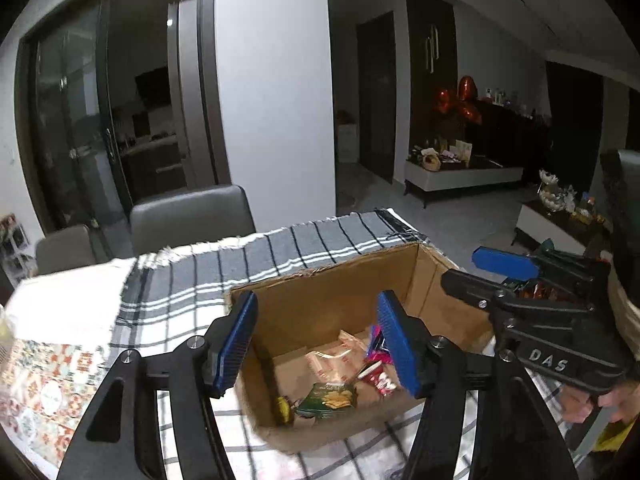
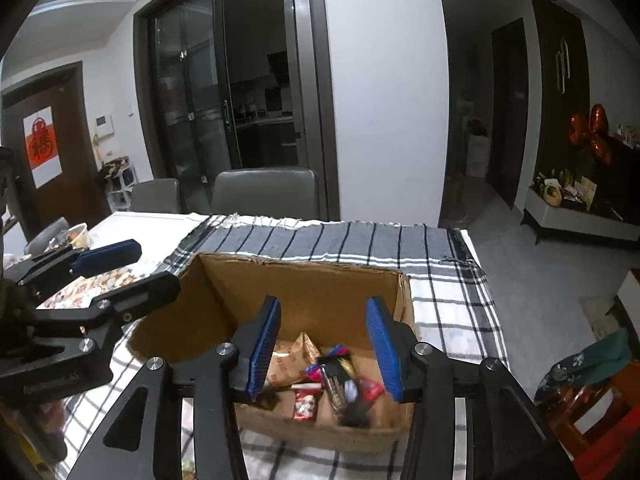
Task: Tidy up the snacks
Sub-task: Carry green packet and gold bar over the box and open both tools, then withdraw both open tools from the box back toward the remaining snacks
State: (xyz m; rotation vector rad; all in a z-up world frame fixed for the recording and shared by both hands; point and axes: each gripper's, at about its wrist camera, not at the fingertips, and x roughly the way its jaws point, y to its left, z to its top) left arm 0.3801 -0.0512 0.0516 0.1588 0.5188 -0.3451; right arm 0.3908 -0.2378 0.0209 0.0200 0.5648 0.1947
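Note:
An open cardboard box (image 1: pixel 320 292) stands on a plaid cloth (image 1: pixel 192 280) on the table. Several snack packets lie on its floor: a green one (image 1: pixel 330 398), a red one (image 1: pixel 380 380) and beige ones (image 1: pixel 332 360). My left gripper (image 1: pixel 316 308) hovers over the box's near left part, open and holding nothing. At the box's right rim my right gripper (image 1: pixel 472 270) shows from the side. In the right wrist view my right gripper (image 2: pixel 323 308) stands open above the box (image 2: pixel 304 280), over a beige packet (image 2: pixel 292 356), a dark packet (image 2: pixel 338 380) and a red packet (image 2: pixel 306 404). My left gripper (image 2: pixel 156 266) is at the box's left corner.
Two grey chairs (image 2: pixel 266 192) stand behind the table. A patterned mat (image 1: pixel 44 380) and a bowl (image 2: pixel 76 234) lie to the left of the cloth. The table's right edge drops to grey floor, with a low white cabinet (image 1: pixel 464 178) beyond.

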